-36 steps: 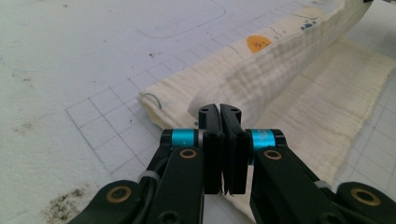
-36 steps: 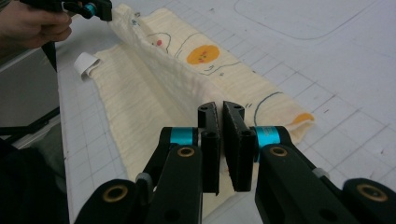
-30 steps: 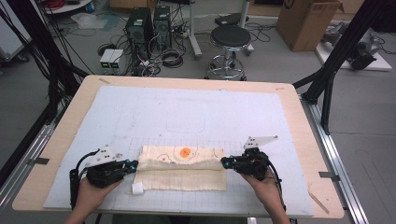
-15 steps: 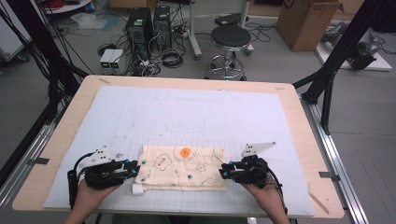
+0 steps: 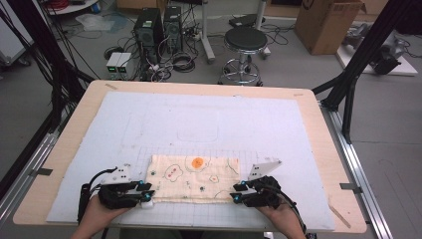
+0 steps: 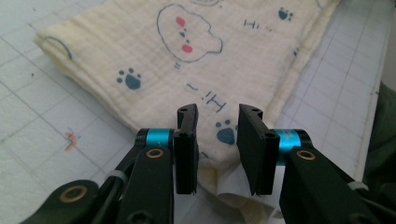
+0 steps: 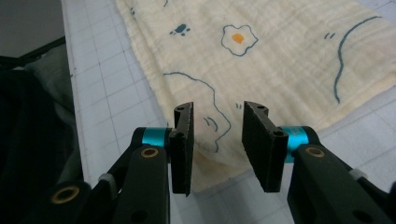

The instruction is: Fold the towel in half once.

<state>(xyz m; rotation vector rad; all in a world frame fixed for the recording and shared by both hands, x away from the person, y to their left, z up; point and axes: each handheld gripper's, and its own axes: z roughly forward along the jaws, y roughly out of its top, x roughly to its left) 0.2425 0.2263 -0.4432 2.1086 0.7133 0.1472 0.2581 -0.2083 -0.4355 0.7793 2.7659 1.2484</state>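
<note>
- Lying folded flat near the front edge of the worktop, midway between its left and right edges, is the cream cloth printed with paw marks, a fried egg and an orange dot.
- My left claw sits at the cloth's front-left corner, low over the gridded white mat that covers the worktop.
- My left claw stands narrowly parted in its own view, with the cloth's corner lying between and under the jaws; nothing is pinched, and a blue paw print shows in the gap.
- My right claw sits at the cloth's front-right corner, level with the left one.
- My right claw is also narrowly parted in its view, with the cloth's folded edge under the gap and not gripped.
- My hands come in over the worktop's front edge, one behind each claw.
- The cloth lies smooth, its long edges running along the worktop's front edge.
</note>
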